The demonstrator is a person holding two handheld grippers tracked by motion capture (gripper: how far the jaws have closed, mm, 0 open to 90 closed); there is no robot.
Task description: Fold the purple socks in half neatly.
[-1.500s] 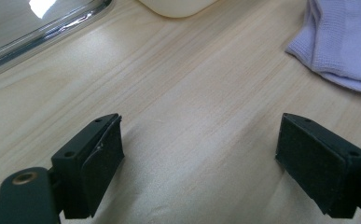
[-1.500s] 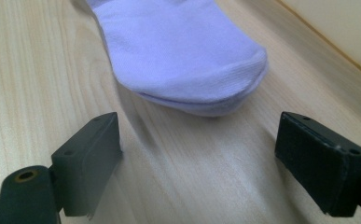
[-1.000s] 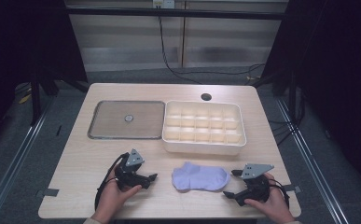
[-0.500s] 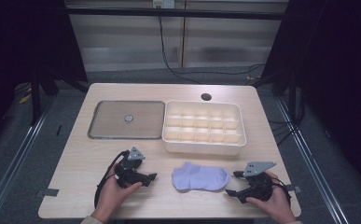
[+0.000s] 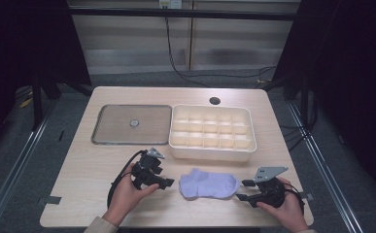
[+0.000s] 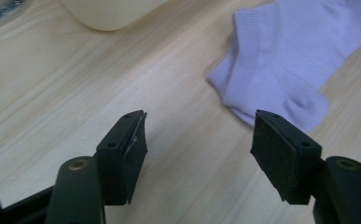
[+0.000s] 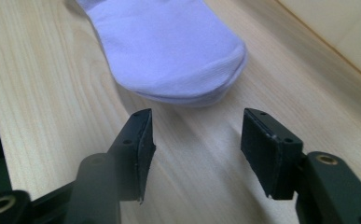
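Ribbed cloth sock (matt wood table)

Wood table: metal tray, cream divided bin behind; lilac sock at front edge.

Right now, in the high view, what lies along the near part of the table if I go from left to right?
Left tongs → lilac sock → right tongs. The tongs on each side stand open, just short of the sock, with nothing between their jaws, which have just been closing.

High view overhead; both tongs-mounted views close, sharing sock.
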